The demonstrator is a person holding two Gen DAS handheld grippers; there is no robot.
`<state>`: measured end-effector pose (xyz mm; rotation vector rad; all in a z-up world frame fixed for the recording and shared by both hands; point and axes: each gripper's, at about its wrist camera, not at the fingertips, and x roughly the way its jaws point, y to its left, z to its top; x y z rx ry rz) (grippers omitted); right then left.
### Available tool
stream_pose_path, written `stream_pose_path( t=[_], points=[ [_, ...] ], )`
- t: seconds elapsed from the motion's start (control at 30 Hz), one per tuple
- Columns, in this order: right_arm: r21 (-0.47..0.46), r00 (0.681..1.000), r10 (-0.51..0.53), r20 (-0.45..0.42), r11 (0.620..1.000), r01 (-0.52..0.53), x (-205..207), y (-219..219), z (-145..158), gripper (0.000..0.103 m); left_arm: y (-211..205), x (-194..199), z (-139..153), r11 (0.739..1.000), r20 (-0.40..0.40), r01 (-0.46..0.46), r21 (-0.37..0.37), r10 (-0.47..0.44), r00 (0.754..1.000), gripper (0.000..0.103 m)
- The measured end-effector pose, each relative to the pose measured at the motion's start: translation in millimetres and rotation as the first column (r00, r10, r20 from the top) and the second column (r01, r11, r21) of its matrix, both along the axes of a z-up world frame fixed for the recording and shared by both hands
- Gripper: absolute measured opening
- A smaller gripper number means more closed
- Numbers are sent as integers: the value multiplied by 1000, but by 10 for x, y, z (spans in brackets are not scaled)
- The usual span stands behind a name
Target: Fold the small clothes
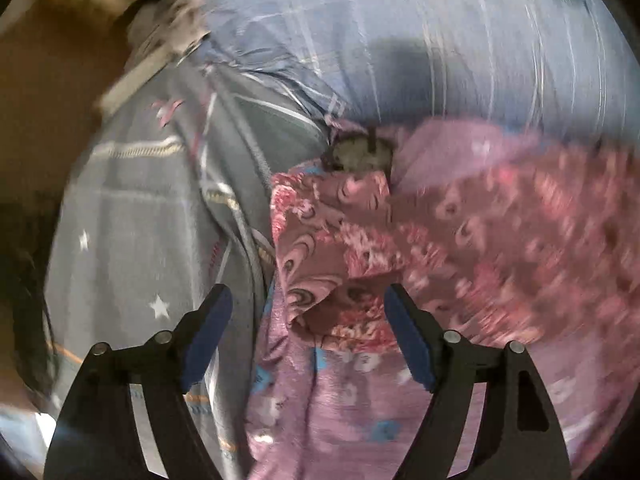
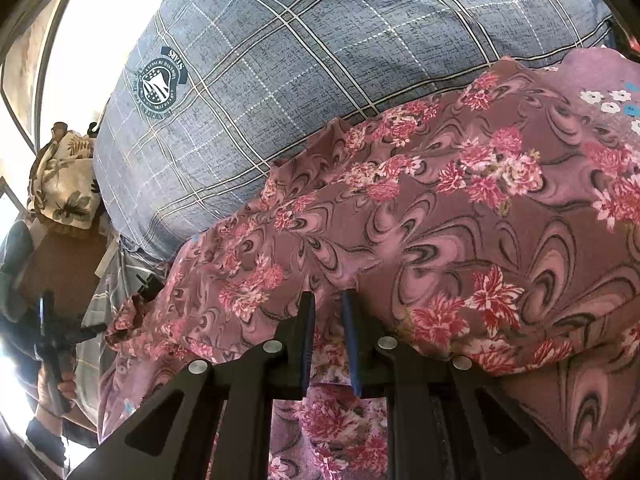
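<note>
A mauve garment with pink flowers and swirl print point(image 2: 440, 208) lies spread on a bed. My right gripper point(image 2: 328, 300) is shut on a fold of this floral garment and lifts its edge. In the left wrist view the same garment point(image 1: 360, 240) lies ahead, with a corner flap hanging between the fingers. My left gripper point(image 1: 308, 304) is open and holds nothing, just above that corner. The left wrist view is blurred by motion. The left gripper also shows in the right wrist view point(image 2: 52, 336), at the far left, held by a hand.
A blue checked pillow point(image 2: 280, 80) with a round crest lies behind the garment. A lilac cloth with small white and blue flowers point(image 1: 328, 400) lies under it. A grey star-print sheet point(image 1: 140, 220) is on the left. A leaf-print bundle point(image 2: 66, 180) sits at the far left.
</note>
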<state>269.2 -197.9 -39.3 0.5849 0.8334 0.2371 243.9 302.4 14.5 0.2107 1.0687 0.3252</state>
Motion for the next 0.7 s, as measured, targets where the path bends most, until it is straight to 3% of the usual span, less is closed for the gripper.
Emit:
stream_pose_path(
  t=[0.13,0.17,0.2,0.23,0.27,0.33,0.43,0.7],
  points=[
    [9,1000,-2,2,1000,2,-1,-9,-5,16,82,143,-212,993,-33,-36,108,40,999,78],
    [13,1000,-3,5,1000,3,-3,-14,-7,16,119,174,-252,992,-38,-50,116,54,998,64],
    [15,1000,-3,5,1000,3,-5,-16,-8,16,191,206,-281,993,-42,-71,94,75,996,27],
    [16,1000,-3,5,1000,3,-7,-18,-9,16,242,213,-274,996,-51,-88,35,90,995,10],
    [17,1000,-3,6,1000,3,-8,-19,-11,16,319,186,-255,993,-50,-112,-39,110,993,3],
    [22,1000,-3,6,1000,3,-6,-22,-17,16,432,105,-108,978,23,-149,-145,153,988,3],
    [30,1000,-3,9,1000,3,-8,-32,-24,16,475,-19,111,958,83,-144,-248,169,982,3],
    [42,1000,-4,13,999,4,-25,-52,-33,16,-62,-256,589,915,173,-7,-403,83,981,3]
  ],
)
